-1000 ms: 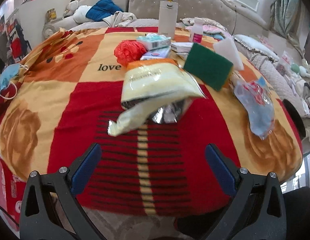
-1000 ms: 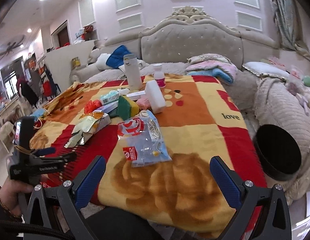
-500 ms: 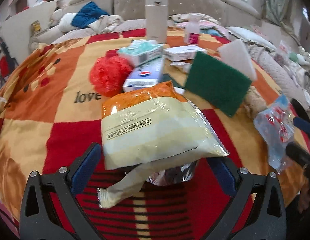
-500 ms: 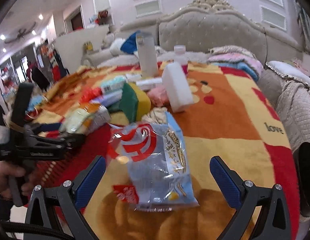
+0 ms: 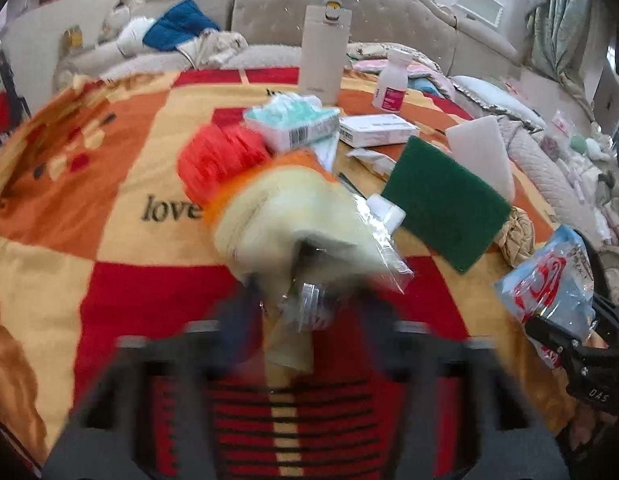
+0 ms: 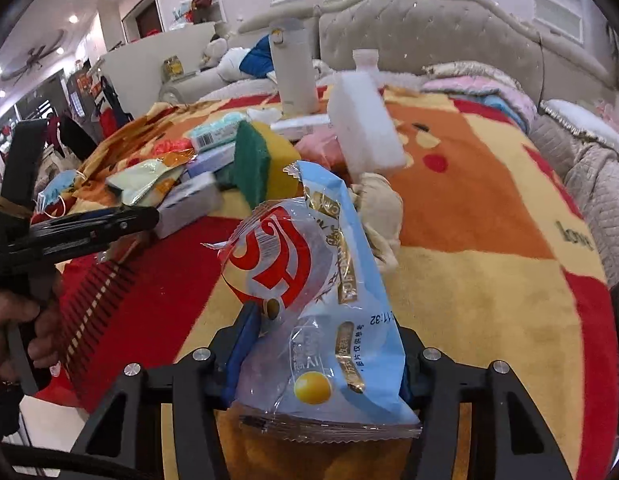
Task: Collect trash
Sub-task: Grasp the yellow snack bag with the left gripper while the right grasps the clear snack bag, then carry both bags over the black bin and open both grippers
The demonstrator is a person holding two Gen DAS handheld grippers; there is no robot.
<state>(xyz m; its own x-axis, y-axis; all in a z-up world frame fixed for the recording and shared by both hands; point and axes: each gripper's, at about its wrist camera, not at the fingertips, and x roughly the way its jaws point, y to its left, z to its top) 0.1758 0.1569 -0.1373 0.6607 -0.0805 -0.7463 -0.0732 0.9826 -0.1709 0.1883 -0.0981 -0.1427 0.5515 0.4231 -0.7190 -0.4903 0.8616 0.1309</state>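
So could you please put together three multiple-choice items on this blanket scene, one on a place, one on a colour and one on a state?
1. Where does the tall beige flask stand?
A. at the far side of the blanket, near the headboard
B. at the blanket's near edge
C. on the floor

2. What colour is the scouring face of the sponge?
A. pink
B. dark green
C. black

3. What lies between the right claw fingers?
A. nothing
B. a white bottle
C. the blue and clear wrapper

Answers:
1 A: the flask rises behind all the clutter, before the tufted headboard.
2 B: the left wrist view shows that face green.
3 C: the wrapper stands between the fingers as the jaws are closing.
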